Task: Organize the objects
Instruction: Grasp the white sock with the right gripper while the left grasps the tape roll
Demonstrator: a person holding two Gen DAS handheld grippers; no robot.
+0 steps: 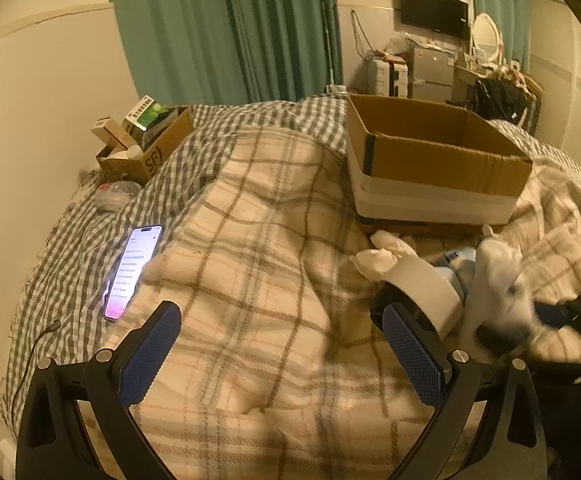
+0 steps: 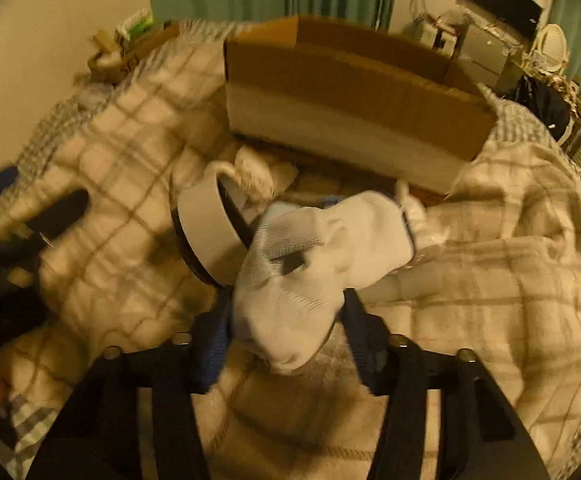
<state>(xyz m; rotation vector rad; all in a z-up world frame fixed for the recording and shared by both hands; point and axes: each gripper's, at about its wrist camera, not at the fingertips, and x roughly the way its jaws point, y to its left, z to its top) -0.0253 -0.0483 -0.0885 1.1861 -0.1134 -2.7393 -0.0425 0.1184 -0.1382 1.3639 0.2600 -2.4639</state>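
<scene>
Clearly you were in the pick-up step — your right gripper (image 2: 286, 320) had its blue pads pinched on either side of a white sock (image 2: 310, 264), the jaws drawn in against the fabric. The sock lay bunched on the plaid blanket (image 2: 510, 312), near the middle of the bed, touching a roll of grey tape (image 2: 210, 232) on its left. Behind both, toward the far side, stood the open cardboard box (image 2: 350, 92), its near wall facing you. Some pale crumpled items sat between the tape and the box; what they were I could not tell.

Your left gripper (image 1: 282, 352) hung spread wide over bare blanket, nothing between its pads, with the tape roll just beyond its right finger. A lit phone (image 1: 132, 272) lay well off to the left, clear of the work.

Judging from this, the next move called for a lift with the grip kept firm — the sock was soft and could slip or drag the tape along — then a carry over the near wall of the box before you let go.
</scene>
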